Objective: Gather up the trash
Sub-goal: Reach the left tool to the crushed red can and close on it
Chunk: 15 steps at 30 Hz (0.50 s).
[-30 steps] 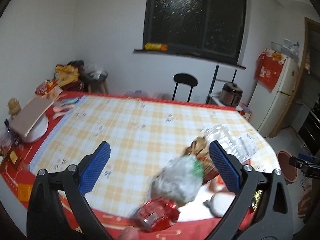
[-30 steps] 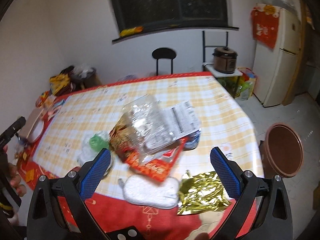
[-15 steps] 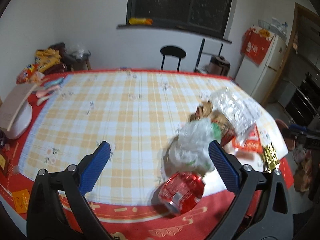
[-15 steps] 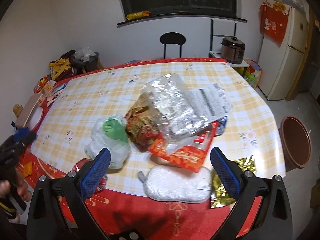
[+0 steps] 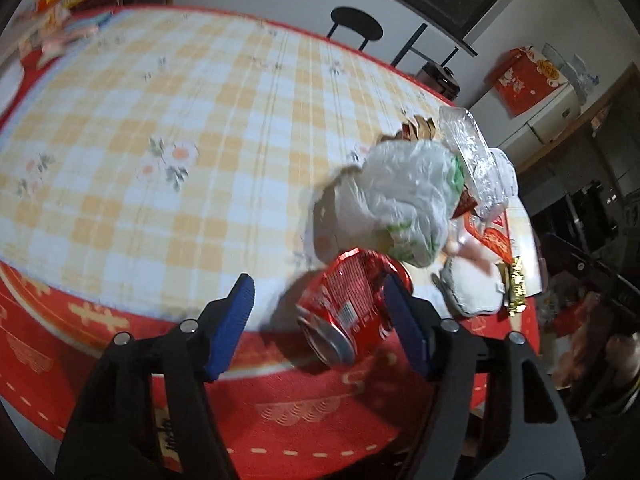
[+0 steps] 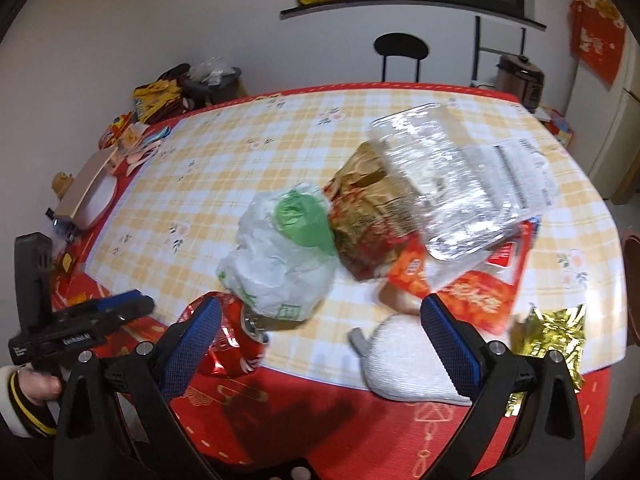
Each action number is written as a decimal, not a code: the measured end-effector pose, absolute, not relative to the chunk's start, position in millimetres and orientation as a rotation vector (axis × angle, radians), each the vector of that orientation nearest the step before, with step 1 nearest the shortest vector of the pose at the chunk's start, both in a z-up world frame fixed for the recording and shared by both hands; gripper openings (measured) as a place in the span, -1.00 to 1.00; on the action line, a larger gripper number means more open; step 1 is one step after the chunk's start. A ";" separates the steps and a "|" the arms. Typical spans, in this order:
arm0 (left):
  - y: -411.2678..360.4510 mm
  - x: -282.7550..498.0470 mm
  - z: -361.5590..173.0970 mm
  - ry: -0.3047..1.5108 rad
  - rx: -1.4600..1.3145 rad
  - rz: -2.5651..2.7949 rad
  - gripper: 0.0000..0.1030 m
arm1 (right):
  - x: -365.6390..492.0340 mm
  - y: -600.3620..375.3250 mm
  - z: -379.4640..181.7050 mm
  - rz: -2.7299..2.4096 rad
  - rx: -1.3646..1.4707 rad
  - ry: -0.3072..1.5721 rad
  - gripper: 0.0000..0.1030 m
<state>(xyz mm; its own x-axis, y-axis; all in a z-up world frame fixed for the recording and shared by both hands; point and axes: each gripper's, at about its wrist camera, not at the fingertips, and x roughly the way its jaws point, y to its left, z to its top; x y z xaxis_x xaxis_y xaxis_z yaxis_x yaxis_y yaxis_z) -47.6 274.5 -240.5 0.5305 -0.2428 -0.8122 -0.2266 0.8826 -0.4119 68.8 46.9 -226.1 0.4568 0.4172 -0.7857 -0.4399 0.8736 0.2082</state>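
A crushed red soda can [image 5: 348, 308] lies on its side at the table's near edge. My left gripper [image 5: 324, 312] is open, with the can between its blue pads, close to the right pad. A crumpled white and green plastic bag [image 5: 392, 208] sits just behind the can. In the right wrist view my right gripper [image 6: 320, 328] is open above the table's near edge. It faces the bag [image 6: 280, 256], the can [image 6: 228, 336], a clear plastic tray [image 6: 444, 184], red snack wrappers [image 6: 476, 296], a white pad [image 6: 404, 364] and gold foil [image 6: 552, 332].
The table has a yellow checked cloth [image 5: 160, 128] with a red border. Snack bags and a white dish [image 6: 100, 200] lie along the far left edge. A black chair [image 6: 400, 52], a rice cooker [image 6: 520, 76] and a fridge stand behind.
My left gripper has dropped low and moved in on the red can, which now lies between its pads. My right gripper has moved closer to the trash pile.
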 end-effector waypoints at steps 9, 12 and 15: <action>267.2 -43.2 -287.6 1.136 -0.712 -0.046 0.30 | 71.6 64.4 -243.5 0.555 -0.092 1.005 0.90; 270.6 -41.8 -294.4 1.141 -0.743 -0.047 0.30 | 73.7 69.6 -242.8 0.565 -0.102 1.008 0.90; 266.8 -38.9 -300.7 1.159 -0.750 -0.067 0.30 | 76.3 75.9 -241.7 0.580 -0.110 1.003 0.90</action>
